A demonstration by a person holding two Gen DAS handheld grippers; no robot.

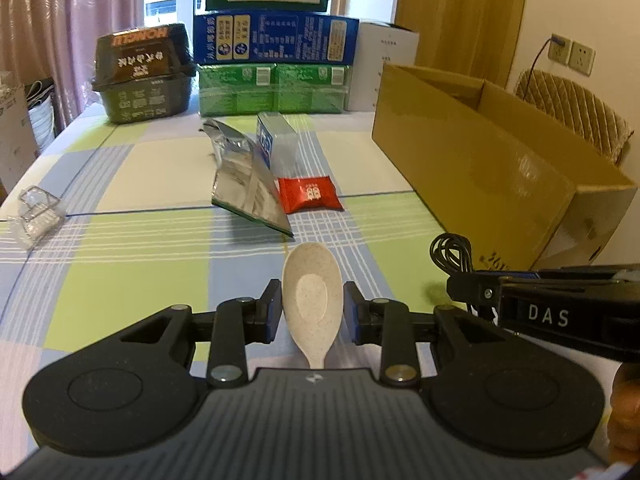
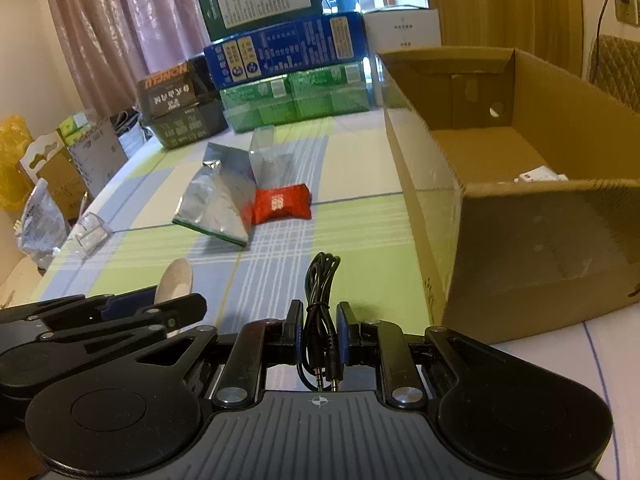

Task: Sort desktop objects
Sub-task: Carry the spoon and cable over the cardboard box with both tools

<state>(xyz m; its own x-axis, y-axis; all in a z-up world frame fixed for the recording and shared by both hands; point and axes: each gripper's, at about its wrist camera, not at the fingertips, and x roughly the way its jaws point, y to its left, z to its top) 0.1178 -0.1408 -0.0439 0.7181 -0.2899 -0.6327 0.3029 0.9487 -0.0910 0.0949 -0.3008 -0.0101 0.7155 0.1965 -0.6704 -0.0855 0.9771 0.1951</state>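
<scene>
Down low on the checked tablecloth (image 1: 132, 184), the left gripper (image 1: 312, 308) had its fingers closed against the bowl of a speckled cream spoon (image 1: 312, 292); the spoon's handle ran back under the gripper body and was hidden there. From the right wrist view only the tip of the spoon's bowl showed above the dark linkage of the left gripper.

The right gripper (image 2: 318, 328) was clamped on a coiled black audio cable (image 2: 320, 288), its two jack plugs hanging behind the pads and the loop end poking forward over the cloth. In the left wrist view that cable was mostly covered by the right gripper's arm, with only a curl visible.

Just to the right stood an open cardboard box (image 2: 520, 240); something white (image 2: 540, 176) lay inside, cut off by the near wall and too little shown to name. Farther along the table lay a torn silver foil pouch (image 1: 248, 184), a red snack packet (image 1: 310, 198) touching it, and a clear plastic carton (image 1: 280, 144) behind. A small clear plastic case (image 1: 36, 216) sat well apart at the left edge. Stacked cartons (image 1: 276, 60) lined the far end.
</scene>
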